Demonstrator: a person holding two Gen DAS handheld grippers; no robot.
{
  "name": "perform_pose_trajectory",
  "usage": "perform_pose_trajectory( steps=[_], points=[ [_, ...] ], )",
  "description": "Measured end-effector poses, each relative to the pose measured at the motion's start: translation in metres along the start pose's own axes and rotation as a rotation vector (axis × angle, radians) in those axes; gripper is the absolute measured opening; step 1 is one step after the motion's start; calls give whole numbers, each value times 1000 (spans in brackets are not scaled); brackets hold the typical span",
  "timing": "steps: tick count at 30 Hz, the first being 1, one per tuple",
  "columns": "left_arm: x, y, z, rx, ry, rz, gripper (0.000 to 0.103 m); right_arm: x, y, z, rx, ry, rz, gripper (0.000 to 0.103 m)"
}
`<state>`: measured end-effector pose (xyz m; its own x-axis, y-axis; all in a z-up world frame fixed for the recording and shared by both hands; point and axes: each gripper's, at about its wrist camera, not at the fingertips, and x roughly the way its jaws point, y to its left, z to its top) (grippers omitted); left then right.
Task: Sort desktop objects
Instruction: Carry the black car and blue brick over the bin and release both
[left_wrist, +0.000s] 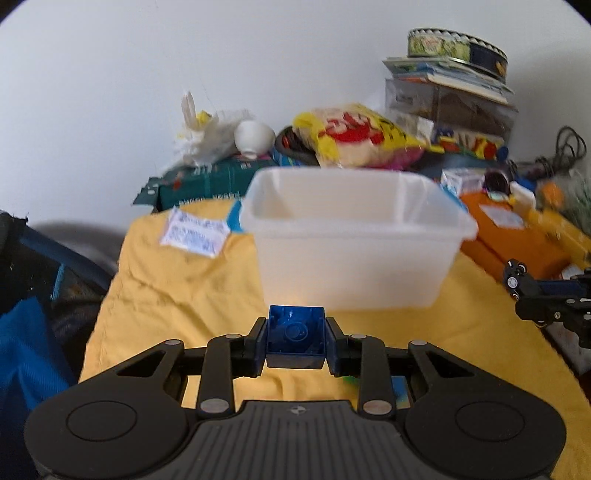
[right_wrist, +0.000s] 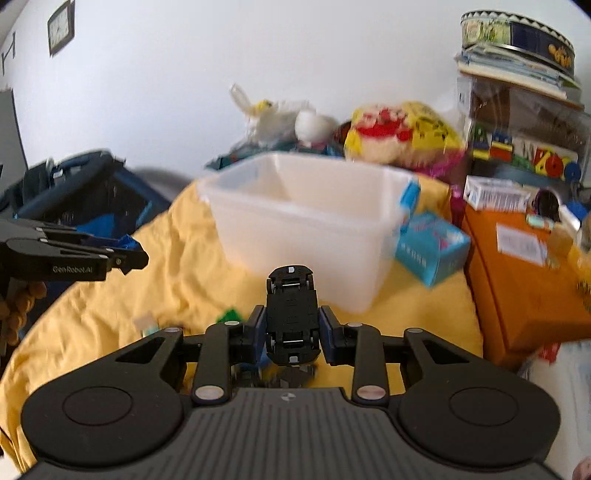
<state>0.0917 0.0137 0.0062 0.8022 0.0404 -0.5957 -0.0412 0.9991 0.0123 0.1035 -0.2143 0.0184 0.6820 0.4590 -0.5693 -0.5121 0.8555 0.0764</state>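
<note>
My left gripper (left_wrist: 295, 341) is shut on a blue building block (left_wrist: 296, 338), hollow underside facing the camera, held above the yellow cloth (left_wrist: 177, 288). A black toy car (right_wrist: 292, 317) sits clamped in my right gripper (right_wrist: 292, 326), belly up, nose pointing away. Just beyond both stands a white translucent plastic bin (left_wrist: 354, 236), also in the right wrist view (right_wrist: 303, 214). The right gripper and its car (left_wrist: 517, 280) show at the right edge of the left wrist view. At the left edge of the right wrist view the left gripper (right_wrist: 129, 254) carries the blue block (right_wrist: 127, 242).
Small green and pale pieces (right_wrist: 231, 315) lie on the cloth under the right gripper. A blue box (right_wrist: 430, 247) leans by the bin, with an orange box (right_wrist: 517, 266) further right. Behind are a yellow snack bag (left_wrist: 362, 136), stacked books with a round tin (left_wrist: 458, 48), and a dark bag (right_wrist: 85, 188) at left.
</note>
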Motion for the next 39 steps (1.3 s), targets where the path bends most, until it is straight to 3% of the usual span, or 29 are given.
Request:
perform_pose_trajectory(
  steps=[11, 20, 36, 38, 39],
  points=[
    [24, 2, 84, -1, -68, 13, 34, 13, -28, 73, 76, -106, -11, 34],
    [62, -3, 141, -16, -59, 15, 34, 44, -45, 122, 81, -70, -19, 34],
    [117, -20, 151, 31, 59, 8, 35, 108, -63, 132, 100, 80, -24, 34],
    [125, -21, 148, 32, 90, -2, 45, 117, -64, 129, 109, 106, -20, 35],
    [128, -22, 146, 35, 99, 9, 58, 121, -64, 128, 111, 117, -20, 36]
  ],
)
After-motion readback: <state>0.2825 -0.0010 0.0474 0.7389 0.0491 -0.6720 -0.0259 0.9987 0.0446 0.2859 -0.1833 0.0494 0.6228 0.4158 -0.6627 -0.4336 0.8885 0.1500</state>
